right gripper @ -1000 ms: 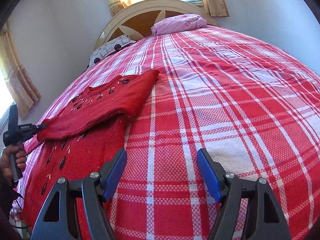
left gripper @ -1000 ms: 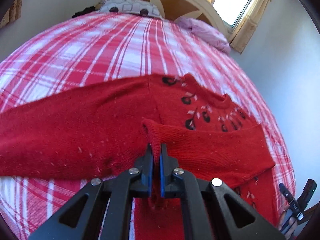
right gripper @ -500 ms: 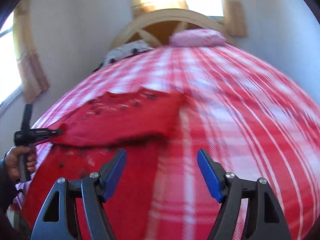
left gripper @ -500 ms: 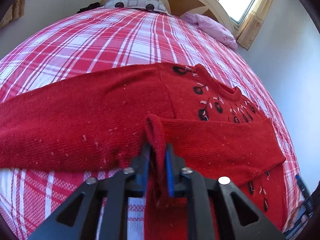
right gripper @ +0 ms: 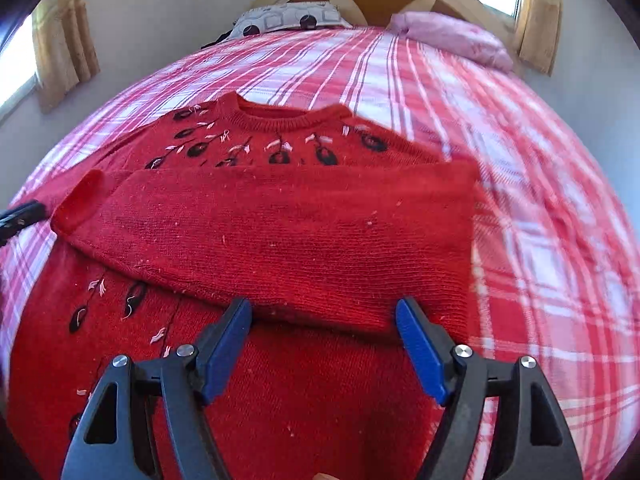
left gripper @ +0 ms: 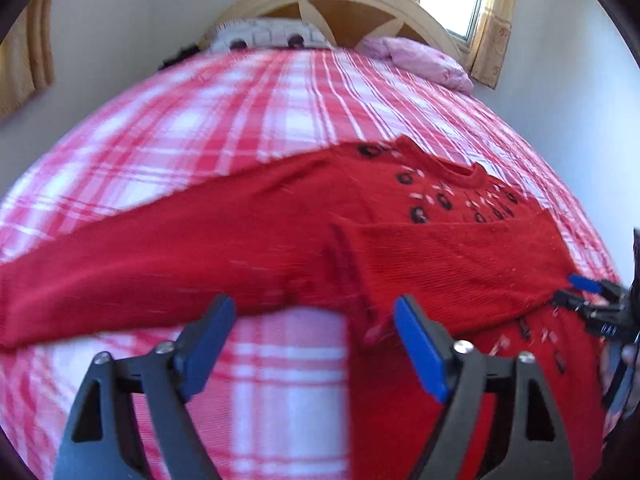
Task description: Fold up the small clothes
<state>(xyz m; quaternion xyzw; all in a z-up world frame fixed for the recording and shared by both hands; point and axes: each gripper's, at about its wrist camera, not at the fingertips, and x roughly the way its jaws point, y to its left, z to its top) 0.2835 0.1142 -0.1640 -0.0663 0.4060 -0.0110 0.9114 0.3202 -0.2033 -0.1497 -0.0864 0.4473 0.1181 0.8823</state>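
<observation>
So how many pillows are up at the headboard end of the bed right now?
2. A white pillow with dark round spots lies at the left by the headboard, and a pink pillow at the right near the window. Others may be hidden behind them.

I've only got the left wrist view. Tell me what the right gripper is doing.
Observer: The right gripper is open and empty, over the near edge of the folded sleeve.
Operator: Describe that fold.
Observer: It lies flat across the red sweater, just below the collar.
Operator: Report that side of the room.
Observer: A window shows left of the curtain.
</observation>
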